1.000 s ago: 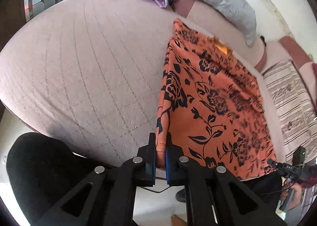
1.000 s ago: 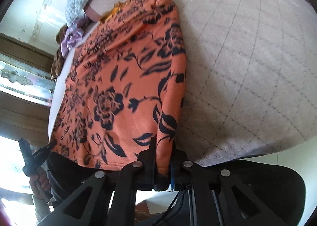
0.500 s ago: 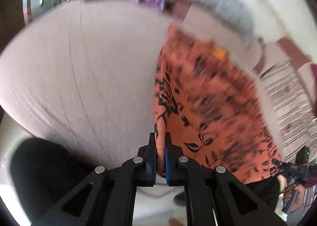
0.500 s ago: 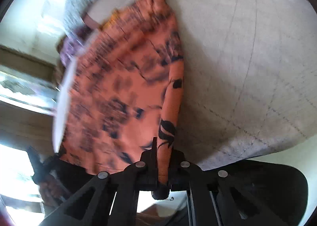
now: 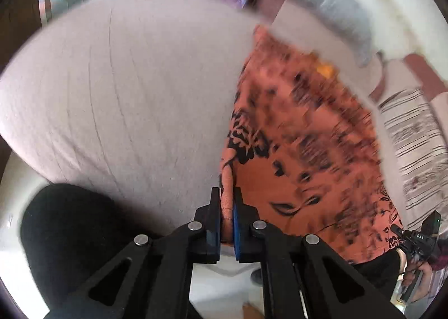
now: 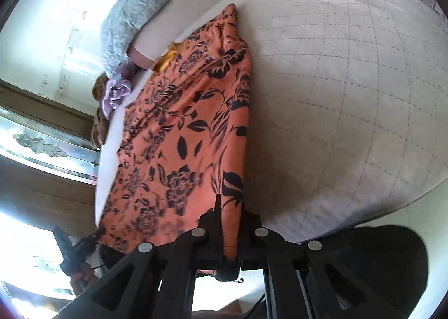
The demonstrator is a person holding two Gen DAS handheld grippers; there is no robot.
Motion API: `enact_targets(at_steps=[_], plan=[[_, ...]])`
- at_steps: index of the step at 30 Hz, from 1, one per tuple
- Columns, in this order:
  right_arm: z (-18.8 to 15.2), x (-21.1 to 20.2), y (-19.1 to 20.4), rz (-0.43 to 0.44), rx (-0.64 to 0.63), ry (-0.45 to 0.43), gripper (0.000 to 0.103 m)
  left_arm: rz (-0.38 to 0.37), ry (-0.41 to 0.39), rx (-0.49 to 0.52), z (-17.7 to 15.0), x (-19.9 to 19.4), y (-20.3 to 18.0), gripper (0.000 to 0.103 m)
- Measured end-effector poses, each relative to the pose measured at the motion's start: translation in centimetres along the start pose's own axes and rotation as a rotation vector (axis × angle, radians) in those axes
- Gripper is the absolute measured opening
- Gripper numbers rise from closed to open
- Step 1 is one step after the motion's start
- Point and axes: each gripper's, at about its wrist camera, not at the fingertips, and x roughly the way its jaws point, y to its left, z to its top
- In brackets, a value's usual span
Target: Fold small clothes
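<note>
Change: the left view has gone blurred where a second ago it was sharp; the left tool (image 5: 226, 215) sits a little lower against the cloth's hem. The cloth has barely shifted on the bed.
Item: cloth (image 6: 193, 128), orange with dark blue-black flowers and leaves, a yellow patch near its far end.
Place: spread long across the bed (image 6: 350, 95), far end toward the head edge, near hem hanging at the foot edge, between both tools.
Left tool: pressed together, pinching one near corner of the cloth; a roll of hem shows between the pads.
Right tool (image 6: 231, 223): pressed together, pinching the other near corner, the fabric running down through the jaws.
Surface: soft, thin weave, lying mostly flat, with a rolled ridge along the side by the right tool.
Risk: the thin hem could slip from a pad if one hand pulls ahead, so the fold would land skewed.
Risk: the rolled side edge may get folded in as a crease.
Nearby: grey pillow (image 6: 145, 2) at the head edge.
</note>
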Motion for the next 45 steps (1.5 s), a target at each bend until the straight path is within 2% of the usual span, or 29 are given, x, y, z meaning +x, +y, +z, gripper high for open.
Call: enact_targets(at_steps=[1,2,3,5,7,8,10,11,13,14,17,21,23,25,27,28,29,31,33,35,37,39,40,41,42,43,44,45], plan=[[0.1,0.9,-0.7,-0.015,0.021,0.028,0.006,0.013,0.064,-0.034,-0.5,1.5,0.9,0.007],[-0.1,2.1,-1.3,-0.031,0.040,0.064,0.006,-0.001,0.083,-0.066,-0.7,1.9,1.4,0.007],[-0.2,2.8,-1.4,-0.032,0.050,0.087,0.006,-0.018,0.050,-0.061,-0.9,0.9,1.2,0.007],[-0.3,1.9,-0.6,0.018,0.053,0.058,0.006,-0.046,-0.057,0.001,-0.3,-1.7,-0.3,0.007],[0.3,0.6,0.5,0.031,0.029,0.012,0.006,-0.027,-0.078,0.042,0.0,-2.2,-0.6,0.007],[0.8,0.6,0.7,0.021,0.015,0.011,0.006,-0.007,-0.043,0.043,0.3,-1.0,-0.4,0.007],[1.1,2.0,-0.6,-0.006,0.041,0.057,0.006,0.030,0.123,-0.041,0.1,3.1,1.3,0.007],[1.0,3.4,-1.3,-0.018,0.068,0.098,0.006,0.015,0.136,-0.063,0.3,3.4,1.5,0.007],[1.1,3.8,-1.0,-0.021,0.048,0.125,0.006,-0.015,0.064,-0.009,1.4,1.3,0.0,0.007],[1.7,3.3,-0.5,0.012,0.049,0.114,0.006,-0.042,0.018,0.017,2.7,-0.1,-1.0,0.007],[5.6,1.8,1.4,0.076,0.019,0.047,0.006,-0.158,-0.080,0.055,8.3,-2.4,-3.9,0.007],[14.2,0.6,4.9,0.147,-0.051,-0.076,0.006,-0.224,-0.196,0.097,15.8,-1.0,-7.6,0.007],[18.7,0.8,6.9,0.163,-0.068,-0.149,0.006,-0.212,-0.257,0.119,19.4,1.0,-9.6,0.007],[23.0,2.0,8.0,0.149,-0.078,-0.201,0.006,-0.204,-0.263,0.123,21.8,4.5,-10.8,0.007],[26.8,4.7,7.6,0.120,-0.053,-0.207,0.006,-0.131,-0.240,0.129,23.9,9.5,-11.5,0.007],[28.2,6.9,7.1,0.081,-0.041,-0.196,0.006,-0.114,-0.193,0.127,24.4,11.7,-11.3,0.007],[29.1,8.9,6.8,0.043,-0.037,-0.183,0.006,-0.058,-0.121,0.117,25.2,15.5,-11.3,0.007],[30.5,14.7,4.8,-0.039,0.018,-0.083,0.006,0.006,-0.045,0.124,25.2,18.4,-10.1,0.007],[30.6,17.5,3.4,-0.061,0.055,-0.053,0.006,-0.003,-0.069,0.125,25.2,18.4,-10.0,0.007],[30.8,16.6,3.8,-0.017,0.066,-0.089,0.006,-0.055,-0.132,0.149,25.6,16.1,-10.4,0.007],[31.2,14.8,5.1,-0.005,0.009,-0.108,0.006,-0.090,-0.177,0.155,26.0,14.7,-10.6,0.008],[32.1,13.2,6.2,0.029,-0.018,-0.136,0.006,-0.119,-0.199,0.127,27.5,15.1,-10.5,0.009],[32.7,12.6,6.4,0.055,-0.011,-0.161,0.008,-0.112,-0.204,0.114,28.0,16.2,-10.6,0.009],[33.1,12.5,6.2,0.075,-0.008,-0.183,0.009,-0.086,-0.184,0.104,28.3,17.5,-10.5,0.019],[33.4,12.6,5.7,0.080,-0.021,-0.197,0.020,-0.047,-0.112,0.081,28.5,19.4,-10.2,0.025],[33.8,13.9,5.1,0.055,-0.020,-0.175,0.051,-0.043,-0.040,0.059,28.5,20.8,-9.9,0.030],[33.9,15.4,4.1,-0.005,0.025,-0.123,0.062,-0.055,-0.074,0.063,28.2,20.2,-9.8,0.032],[33.6,16.2,3.1,-0.018,0.082,-0.099,0.062,-0.054,-0.105,0.071,28.0,19.2,-9.7,0.037]])
